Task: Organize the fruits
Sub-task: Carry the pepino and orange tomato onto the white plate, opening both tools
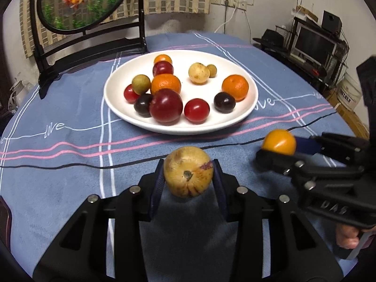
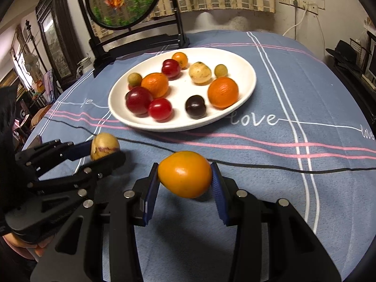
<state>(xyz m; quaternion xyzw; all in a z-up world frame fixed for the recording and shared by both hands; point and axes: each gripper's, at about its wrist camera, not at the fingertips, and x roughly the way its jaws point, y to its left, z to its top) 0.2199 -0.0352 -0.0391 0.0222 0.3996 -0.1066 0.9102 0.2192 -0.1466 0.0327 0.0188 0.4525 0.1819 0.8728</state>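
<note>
The right gripper [image 2: 185, 176] pinched an orange-yellow fruit [image 2: 185, 174] between its blue pads [image 2: 150, 188], clear of the blue tablecloth [image 2: 282, 89]. At lower left the left gripper [image 2: 105, 151] clasped a tan fruit [image 2: 105, 146] streaked with purple. Beyond them sat a white plate [image 2: 246, 70] holding two oranges [image 2: 222, 92], dark red plums [image 2: 139, 100], a red tomato [image 2: 160, 108], a dark purple fruit [image 2: 195, 106], a pale yellow fruit [image 2: 200, 72] and small greenish ones. A black cable [image 2: 258, 165] crossed the cloth in front of the plate, and a round fish panel [image 2: 122, 2] stood behind
</note>
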